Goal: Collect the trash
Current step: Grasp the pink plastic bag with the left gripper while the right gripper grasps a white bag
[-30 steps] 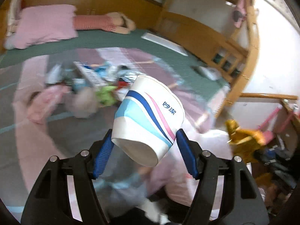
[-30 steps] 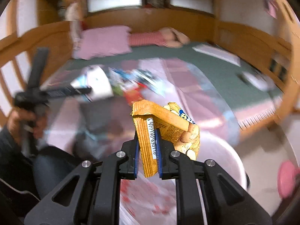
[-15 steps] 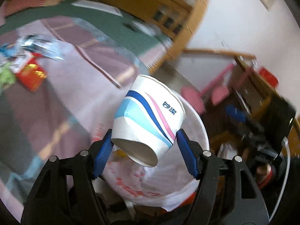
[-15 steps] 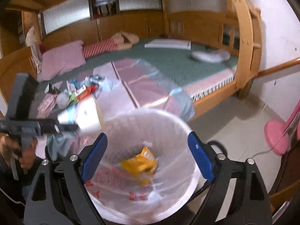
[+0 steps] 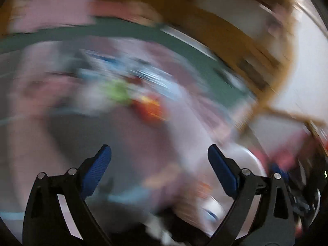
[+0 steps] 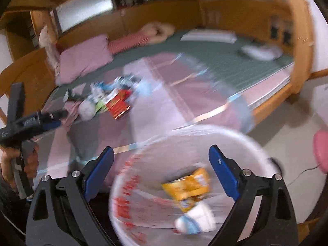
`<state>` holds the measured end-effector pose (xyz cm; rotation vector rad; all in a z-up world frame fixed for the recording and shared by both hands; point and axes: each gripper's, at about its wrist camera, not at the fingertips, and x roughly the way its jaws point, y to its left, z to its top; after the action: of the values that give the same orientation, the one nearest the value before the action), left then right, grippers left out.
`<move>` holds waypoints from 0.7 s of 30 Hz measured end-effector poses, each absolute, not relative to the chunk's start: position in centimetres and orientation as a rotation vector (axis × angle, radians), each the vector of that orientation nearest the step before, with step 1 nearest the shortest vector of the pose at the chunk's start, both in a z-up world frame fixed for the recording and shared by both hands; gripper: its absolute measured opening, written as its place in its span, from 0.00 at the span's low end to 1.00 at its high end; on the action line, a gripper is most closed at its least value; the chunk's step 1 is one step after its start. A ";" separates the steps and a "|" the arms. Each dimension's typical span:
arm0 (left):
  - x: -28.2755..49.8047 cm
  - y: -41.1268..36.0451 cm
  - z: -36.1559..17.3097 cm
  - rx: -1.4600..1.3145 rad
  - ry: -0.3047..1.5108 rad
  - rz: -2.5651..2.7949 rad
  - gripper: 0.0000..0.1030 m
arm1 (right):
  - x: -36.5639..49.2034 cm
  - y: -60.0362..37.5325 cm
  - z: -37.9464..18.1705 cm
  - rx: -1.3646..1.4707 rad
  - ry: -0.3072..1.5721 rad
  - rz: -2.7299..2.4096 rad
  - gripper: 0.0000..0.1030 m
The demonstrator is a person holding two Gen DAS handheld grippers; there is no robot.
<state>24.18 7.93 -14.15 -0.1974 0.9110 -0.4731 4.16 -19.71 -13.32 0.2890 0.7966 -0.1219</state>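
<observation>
Colours I log from my right wrist view:
- trash bag (image 6: 127,196): translucent white, red print.
- chip packet (image 6: 187,186): orange-yellow, at 1 o'clock of the cup.
- paper cup (image 6: 196,219): white with light blue.
- red carton (image 6: 117,105): red, at 11 o'clock of the bag.
- pillow (image 6: 84,59): pink.
- mat (image 6: 215,55): green.
- Both grippers' pads (image 6: 98,172) (image 5: 96,169): blue, on black frames.

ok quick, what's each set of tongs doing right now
Left tongs: open, holding nothing.
Right tongs: open, holding nothing, above the trash bin.
</observation>
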 end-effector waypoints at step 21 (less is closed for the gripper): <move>40.4 18.9 -23.3 -0.244 1.081 -0.289 0.53 | 18.3 -4.7 -13.9 0.235 0.886 0.166 0.89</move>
<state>40.45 18.94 -23.34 -0.2443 1.0810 -0.2885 18.25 -4.69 -13.93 0.2350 0.8864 0.1663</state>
